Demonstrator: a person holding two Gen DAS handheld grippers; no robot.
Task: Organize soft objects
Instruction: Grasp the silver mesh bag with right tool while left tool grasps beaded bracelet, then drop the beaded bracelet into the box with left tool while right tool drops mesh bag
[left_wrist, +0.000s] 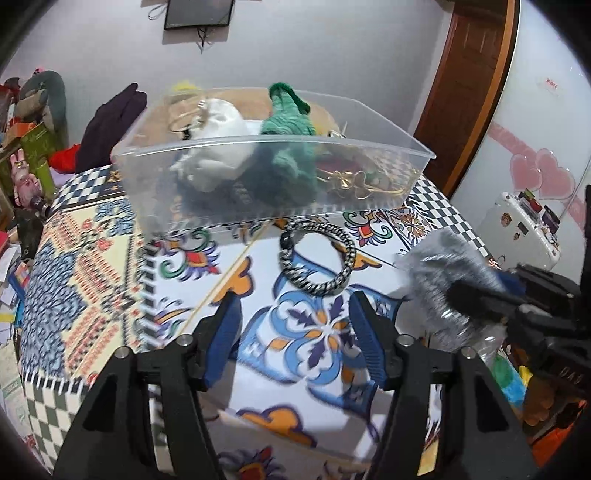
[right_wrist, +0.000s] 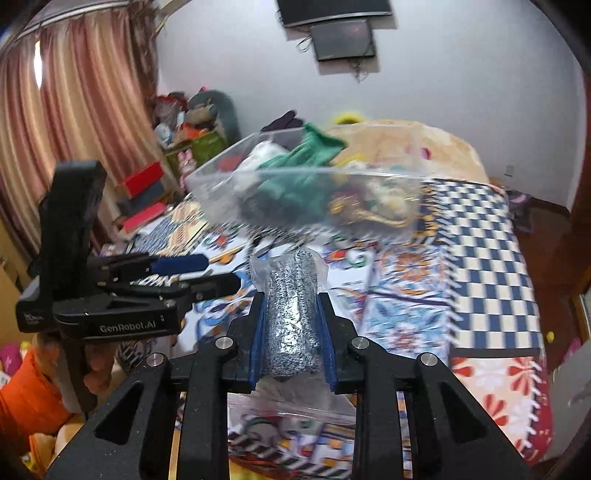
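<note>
A clear plastic box (left_wrist: 376, 122) stands on the patterned cloth and holds a white soft thing (left_wrist: 221, 125), a green knitted piece (left_wrist: 291, 147) and gold trinkets (left_wrist: 354, 182). The box also shows in the right wrist view (right_wrist: 229, 201). A black-and-white braided ring (left_wrist: 317, 258) lies on the cloth in front of the box. My left gripper (left_wrist: 293, 314) is open and empty, just short of the ring. My right gripper (right_wrist: 290, 314) is shut on a grey speckled roll in a clear bag (right_wrist: 291, 314), held above the cloth. The roll and right gripper show at the right in the left wrist view (left_wrist: 443, 273).
The patterned cloth (left_wrist: 110, 258) covers a raised surface with a checkered border (right_wrist: 480, 266). A thin stick (left_wrist: 221, 280) lies on it left of the ring. Clutter and boxes (right_wrist: 147, 192) stand at the left, a white case (left_wrist: 517, 229) at the right.
</note>
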